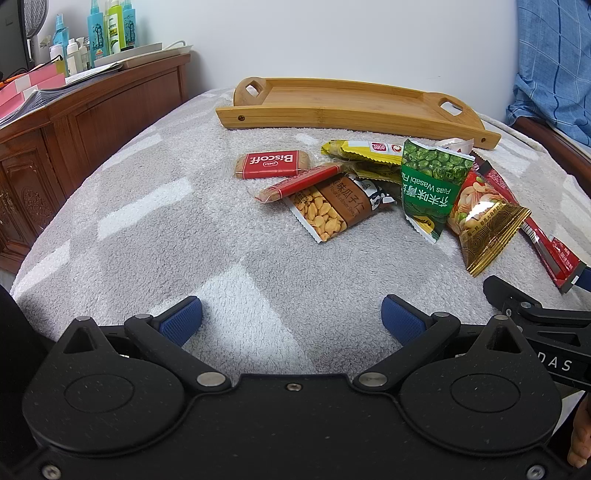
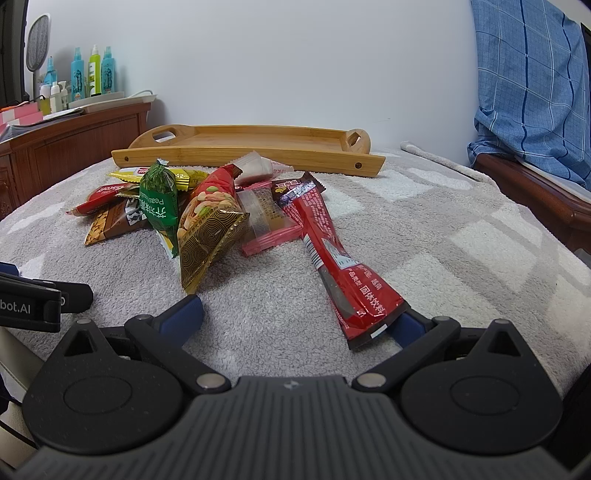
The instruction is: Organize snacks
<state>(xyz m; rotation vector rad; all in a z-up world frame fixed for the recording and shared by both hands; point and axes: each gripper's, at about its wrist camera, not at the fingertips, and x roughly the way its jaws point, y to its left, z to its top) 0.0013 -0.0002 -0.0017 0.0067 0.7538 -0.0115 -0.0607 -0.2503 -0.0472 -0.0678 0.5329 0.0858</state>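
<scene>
A pile of snack packets lies on a grey checked blanket in front of an empty bamboo tray (image 1: 354, 110) (image 2: 251, 147). It holds a red Biscoff packet (image 1: 271, 164), a sunflower-seed packet (image 1: 328, 210), a green wasabi-peas bag (image 1: 428, 184) (image 2: 159, 203), a gold nut bag (image 1: 484, 229) (image 2: 210, 236) and a long red sachet (image 2: 340, 258) (image 1: 546, 247). My left gripper (image 1: 291, 319) is open and empty, short of the pile. My right gripper (image 2: 295, 317) is open, and the sachet's near end lies over its right finger (image 2: 410, 326).
A wooden cabinet (image 1: 74, 136) with bottles (image 1: 107, 33) and papers stands at the left. A blue checked cloth (image 2: 532, 88) hangs over a wooden frame at the right. A white wall is behind the tray.
</scene>
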